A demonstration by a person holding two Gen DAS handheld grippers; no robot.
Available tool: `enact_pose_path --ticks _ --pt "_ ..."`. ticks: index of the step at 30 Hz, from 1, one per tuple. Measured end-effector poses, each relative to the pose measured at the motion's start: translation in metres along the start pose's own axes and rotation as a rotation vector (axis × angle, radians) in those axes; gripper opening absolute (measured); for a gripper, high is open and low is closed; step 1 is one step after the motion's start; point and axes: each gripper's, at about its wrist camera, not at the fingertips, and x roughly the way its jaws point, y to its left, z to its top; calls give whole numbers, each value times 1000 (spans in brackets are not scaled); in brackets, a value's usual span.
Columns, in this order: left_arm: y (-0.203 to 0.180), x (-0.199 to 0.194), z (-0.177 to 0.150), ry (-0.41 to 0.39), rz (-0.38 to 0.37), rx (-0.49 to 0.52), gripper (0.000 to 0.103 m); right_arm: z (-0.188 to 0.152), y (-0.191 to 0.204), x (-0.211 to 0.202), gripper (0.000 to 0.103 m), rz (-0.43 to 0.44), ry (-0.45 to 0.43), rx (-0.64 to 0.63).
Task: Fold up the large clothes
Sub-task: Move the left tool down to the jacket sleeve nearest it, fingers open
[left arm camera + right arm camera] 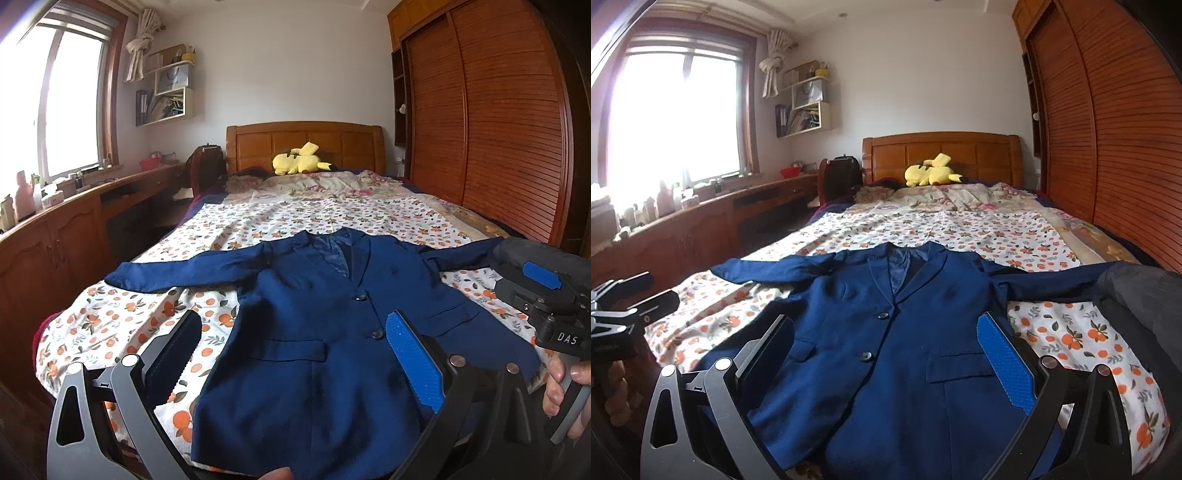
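Observation:
A navy blue suit jacket [306,314] lies flat and face up on the orange-print bedsheet [122,325], buttoned, with both sleeves spread sideways. My left gripper [291,332] hovers open above the jacket's lower left part, nothing between its fingers. In the right wrist view the same jacket [905,332] fills the foreground, and my right gripper [886,336] hangs open over its lower front, holding nothing. The right gripper's body [546,295] shows at the right edge of the left wrist view, a hand [561,387] on its handle.
A yellow plush toy [299,158] rests by the wooden headboard [306,144]. A wooden wardrobe [491,122] lines the right side, a desk with bottles [55,206] the left under the window. A dark grey garment [1141,306] lies at the bed's right edge.

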Motion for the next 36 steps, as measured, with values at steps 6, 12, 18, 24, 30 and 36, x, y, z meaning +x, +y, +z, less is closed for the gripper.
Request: enact_pose_path --ticks 6,12,18,24,30,36 --pt "14 31 -6 28 10 -6 101 -2 -3 32 96 8 23 -15" --pt "31 58 -13 55 21 -9 101 2 -2 59 96 36 20 -41" --pt "46 79 -21 107 57 -16 101 4 9 90 96 112 21 -78" --pt "68 92 -29 148 97 -67 101 9 30 130 96 235 73 -140" --pt "96 110 -31 173 135 -106 100 21 56 173 96 323 125 -190" --pt "126 135 -24 197 146 -106 100 18 67 212 96 327 157 -200"
